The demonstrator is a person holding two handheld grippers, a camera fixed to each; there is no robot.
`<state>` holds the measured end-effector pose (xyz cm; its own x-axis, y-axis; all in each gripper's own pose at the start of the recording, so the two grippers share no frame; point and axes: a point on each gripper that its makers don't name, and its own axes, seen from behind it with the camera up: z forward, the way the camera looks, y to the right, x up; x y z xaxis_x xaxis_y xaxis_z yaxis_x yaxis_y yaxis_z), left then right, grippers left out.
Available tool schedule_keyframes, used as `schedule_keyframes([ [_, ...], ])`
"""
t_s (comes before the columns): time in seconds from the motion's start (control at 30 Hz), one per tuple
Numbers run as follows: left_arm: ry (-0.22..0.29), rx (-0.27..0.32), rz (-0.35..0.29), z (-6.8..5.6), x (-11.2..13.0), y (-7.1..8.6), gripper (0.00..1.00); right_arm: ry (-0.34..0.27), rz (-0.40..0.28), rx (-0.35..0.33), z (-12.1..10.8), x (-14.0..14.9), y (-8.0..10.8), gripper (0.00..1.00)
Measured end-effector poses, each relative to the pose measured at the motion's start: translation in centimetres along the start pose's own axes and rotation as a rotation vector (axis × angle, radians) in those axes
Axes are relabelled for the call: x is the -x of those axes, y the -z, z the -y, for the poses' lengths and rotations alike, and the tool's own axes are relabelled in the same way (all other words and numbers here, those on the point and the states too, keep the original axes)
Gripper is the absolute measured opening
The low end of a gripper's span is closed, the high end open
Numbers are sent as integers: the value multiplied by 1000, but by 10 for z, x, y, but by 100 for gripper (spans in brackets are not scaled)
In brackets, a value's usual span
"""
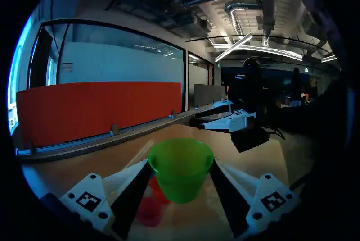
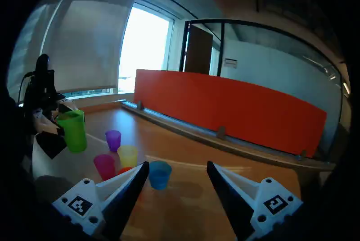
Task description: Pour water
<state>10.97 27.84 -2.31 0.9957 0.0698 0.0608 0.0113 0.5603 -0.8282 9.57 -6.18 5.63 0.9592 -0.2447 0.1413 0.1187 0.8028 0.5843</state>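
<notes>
Pour pending: the left gripper (image 1: 181, 163) held the upright green cup (image 1: 181, 175) in its jaws above the counter (image 1: 130, 148), near a pink cup (image 1: 148, 211); tipping it likely came next. The right gripper (image 2: 177, 165) had its jaws wide and empty.

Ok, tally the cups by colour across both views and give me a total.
green cup: 1
purple cup: 1
yellow cup: 1
pink cup: 1
blue cup: 1
red-orange cup, partly hidden: 1
Total: 6
</notes>
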Motion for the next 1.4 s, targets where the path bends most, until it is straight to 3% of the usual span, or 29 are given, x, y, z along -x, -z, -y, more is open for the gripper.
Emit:
schedule_keyframes([
  [0.3, -8, -22, -28, 7, -12, 6, 87, 16, 17, -18, 2, 4, -11, 100],
  [1.4, -3, -98, -3, 39, -12, 42, 87, 42, 177, -116, 8, 60, -80, 99],
])
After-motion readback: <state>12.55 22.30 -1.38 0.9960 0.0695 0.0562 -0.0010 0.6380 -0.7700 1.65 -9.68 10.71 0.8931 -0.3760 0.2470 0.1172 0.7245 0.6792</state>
